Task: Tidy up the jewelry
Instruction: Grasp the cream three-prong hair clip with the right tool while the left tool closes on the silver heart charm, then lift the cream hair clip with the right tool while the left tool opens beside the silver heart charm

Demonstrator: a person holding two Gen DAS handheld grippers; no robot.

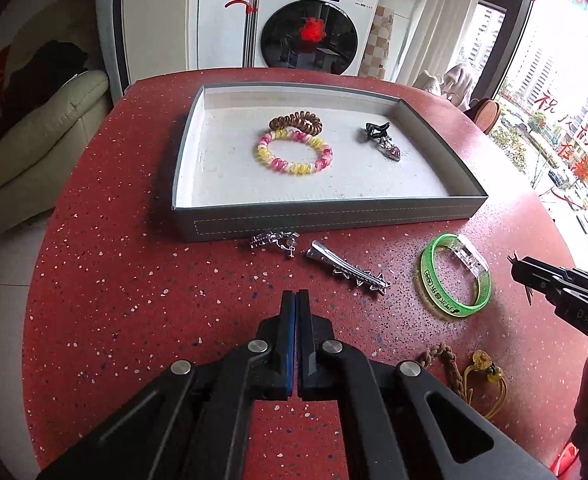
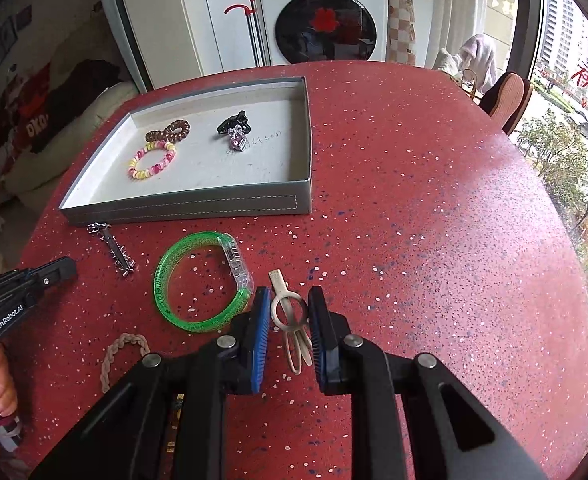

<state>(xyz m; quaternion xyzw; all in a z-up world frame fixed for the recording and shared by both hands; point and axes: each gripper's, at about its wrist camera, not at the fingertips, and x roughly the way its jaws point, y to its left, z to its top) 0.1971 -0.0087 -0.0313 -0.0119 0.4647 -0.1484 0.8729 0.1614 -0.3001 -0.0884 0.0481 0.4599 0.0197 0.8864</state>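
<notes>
A grey tray [image 1: 317, 222] [image 2: 186, 206] on the red table holds a brown coil hair tie [image 1: 295, 122], a pink-yellow coil bracelet [image 1: 294, 155] and a black claw clip with a jewel [image 1: 379, 136]. In front of the tray lie a silver earring [image 1: 274, 239], a spiked silver hair clip [image 1: 347, 270] and a green bangle [image 1: 453, 276] [image 2: 202, 280]. My left gripper [image 1: 297, 296] is shut and empty above the table. My right gripper [image 2: 290, 296] is open, with its fingers on either side of a beige hair clip [image 2: 292, 316] that lies on the table.
A braided cord bracelet [image 1: 445, 364] [image 2: 122, 354] and a yellow charm cord [image 1: 487, 368] lie near the table's front. The table edge curves away at left and right. A washing machine [image 1: 317, 20] and a sofa [image 1: 34, 140] stand beyond it.
</notes>
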